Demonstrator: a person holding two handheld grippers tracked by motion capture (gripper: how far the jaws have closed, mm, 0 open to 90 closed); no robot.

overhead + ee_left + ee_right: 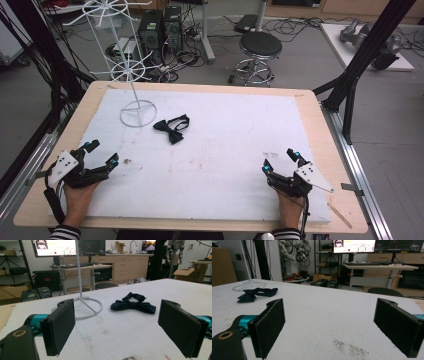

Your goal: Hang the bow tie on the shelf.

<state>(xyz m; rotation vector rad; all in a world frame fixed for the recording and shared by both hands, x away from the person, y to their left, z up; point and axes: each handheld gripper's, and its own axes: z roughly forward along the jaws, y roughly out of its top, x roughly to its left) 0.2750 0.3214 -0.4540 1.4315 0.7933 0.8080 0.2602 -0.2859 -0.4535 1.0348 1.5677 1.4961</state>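
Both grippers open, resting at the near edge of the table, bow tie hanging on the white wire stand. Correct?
Not quite. The bow tie isn't hanging on the white wire stand; it lies flat on the white table cover just beside the stand's ring base, as the high view shows. The rest holds: the left gripper and right gripper are both open at the near edge.

sleeves (64, 232): black-white stripes
grippers: left gripper (102, 153), right gripper (281, 159), black, teal tips (grey plates on top)
cable (52, 200): black

Pad (225, 165) open between grippers; white rack (131, 70) beside bow tie (172, 128).
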